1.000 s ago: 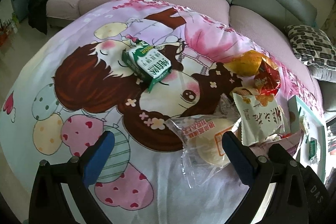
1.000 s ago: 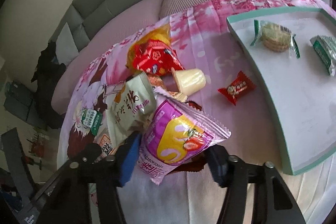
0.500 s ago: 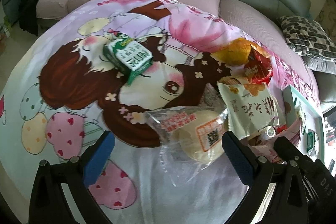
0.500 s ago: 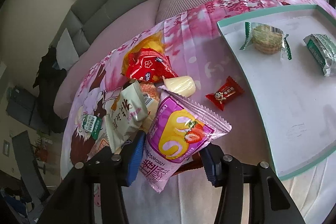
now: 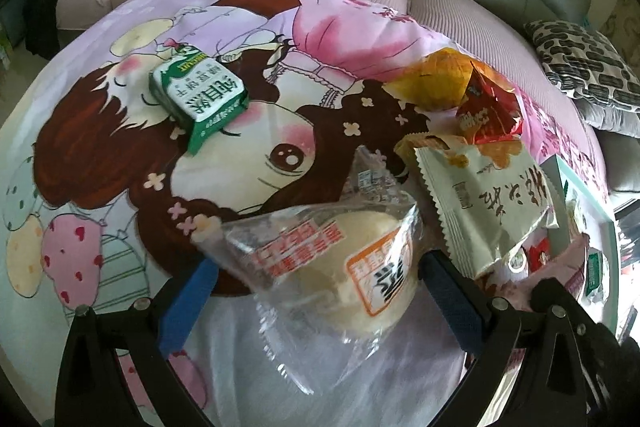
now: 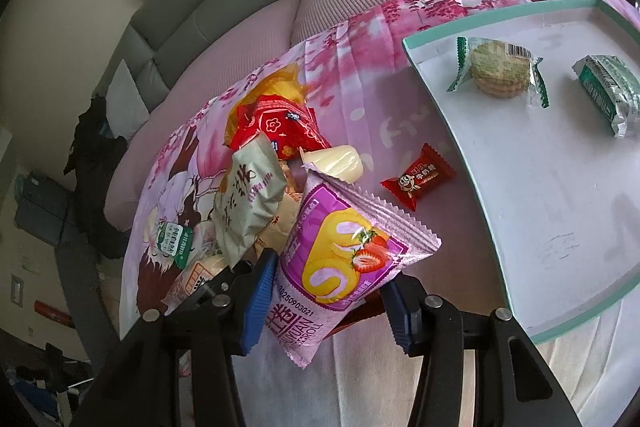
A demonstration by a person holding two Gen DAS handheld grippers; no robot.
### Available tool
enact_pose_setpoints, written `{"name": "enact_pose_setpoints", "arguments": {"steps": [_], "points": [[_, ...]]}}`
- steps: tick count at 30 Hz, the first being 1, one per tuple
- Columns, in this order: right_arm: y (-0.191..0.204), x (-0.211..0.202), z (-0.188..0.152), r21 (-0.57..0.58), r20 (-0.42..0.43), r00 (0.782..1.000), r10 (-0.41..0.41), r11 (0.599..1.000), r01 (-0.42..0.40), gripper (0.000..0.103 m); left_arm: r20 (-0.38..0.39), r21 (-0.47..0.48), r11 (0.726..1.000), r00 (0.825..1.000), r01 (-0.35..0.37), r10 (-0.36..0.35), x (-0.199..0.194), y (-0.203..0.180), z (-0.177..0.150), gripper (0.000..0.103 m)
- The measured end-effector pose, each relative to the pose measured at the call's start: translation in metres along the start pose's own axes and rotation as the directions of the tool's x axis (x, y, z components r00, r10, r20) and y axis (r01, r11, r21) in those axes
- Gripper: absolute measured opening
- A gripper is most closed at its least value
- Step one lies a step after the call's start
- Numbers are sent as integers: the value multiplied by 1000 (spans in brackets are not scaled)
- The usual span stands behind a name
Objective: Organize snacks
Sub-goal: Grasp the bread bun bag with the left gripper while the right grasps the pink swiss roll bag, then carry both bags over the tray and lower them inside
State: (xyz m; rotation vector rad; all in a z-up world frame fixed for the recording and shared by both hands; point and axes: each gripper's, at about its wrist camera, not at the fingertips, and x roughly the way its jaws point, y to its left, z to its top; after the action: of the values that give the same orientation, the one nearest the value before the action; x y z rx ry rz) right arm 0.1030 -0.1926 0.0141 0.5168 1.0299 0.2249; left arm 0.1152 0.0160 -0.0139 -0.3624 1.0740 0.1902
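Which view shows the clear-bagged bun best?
The left wrist view: the bun fills the foreground between the open left tool, label readable. The right wrist view shows only its edge behind other packets.

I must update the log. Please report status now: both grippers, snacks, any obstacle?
Left gripper open around bagged bun. Right gripper shut on pink roll packet. Tray holds two snacks. Path unobstructed.

The left gripper points steeply down, its blue pads spread wide on either side of a bun pack without pressing it. The right gripper also tilts down, its jaws partly closed, the ribbed blue pads clamped on the lower end of a roll pack.
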Motion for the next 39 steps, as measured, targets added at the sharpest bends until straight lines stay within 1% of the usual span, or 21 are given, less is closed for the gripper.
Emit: {"name": "enact_pose_setpoints", "arguments": {"steps": [4, 10, 12, 13, 14, 15, 16, 18, 22, 28, 32, 39], "points": [[-1, 0, 0, 4, 0, 1000, -3, 1000, 3, 53, 9, 22, 1000, 1000, -19, 19, 5, -5, 2, 102], [-1, 0, 0, 9, 0, 1000, -1, 1000, 1, 53, 9, 27, 999, 1000, -19, 19, 3, -6, 1, 101], [-2, 0, 0, 11, -1, 1000, 1, 1000, -1, 53, 10, 27, 1000, 1000, -13, 13, 2, -6, 0, 99], [-2, 0, 0, 11, -1, 1000, 2, 1000, -2, 53, 9, 27, 1000, 1000, -8, 7, 0, -6, -2, 97], [-2, 1, 0, 12, -1, 1000, 1, 1000, -1, 53, 11, 26, 1000, 1000, 1, -1, -1, -5, -2, 90], [-2, 1, 0, 13, -1, 1000, 1, 1000, -1, 53, 13, 25, 1000, 1000, 11, -11, -3, -5, -2, 86], [-2, 0, 0, 14, -1, 1000, 2, 1000, -2, 53, 17, 21, 999, 1000, 26, -26, -5, -5, -2, 78], [-3, 0, 1, 17, 0, 1000, 3, 1000, -3, 53, 17, 18, 999, 999, 36, -36, -6, -4, -2, 76], [-2, -2, 1, 17, 4, 1000, 5, 1000, -5, 53, 21, -9, 997, 997, 72, -72, -10, 1, 0, 65], [-1, -8, 1, 10, 25, 1000, 16, 1000, -16, 51, 37, -54, 994, 995, 95, -93, -19, 11, -1, 58], [-1, -10, 1, 9, 35, 999, 29, 1000, -30, 50, 54, -73, 993, 995, 90, -87, -24, 17, 2, 57], [2, -20, 3, 8, 58, 997, 57, 998, -57, 50, 97, -88, 990, 990, 108, -100, -40, 23, 4, 55]]}}
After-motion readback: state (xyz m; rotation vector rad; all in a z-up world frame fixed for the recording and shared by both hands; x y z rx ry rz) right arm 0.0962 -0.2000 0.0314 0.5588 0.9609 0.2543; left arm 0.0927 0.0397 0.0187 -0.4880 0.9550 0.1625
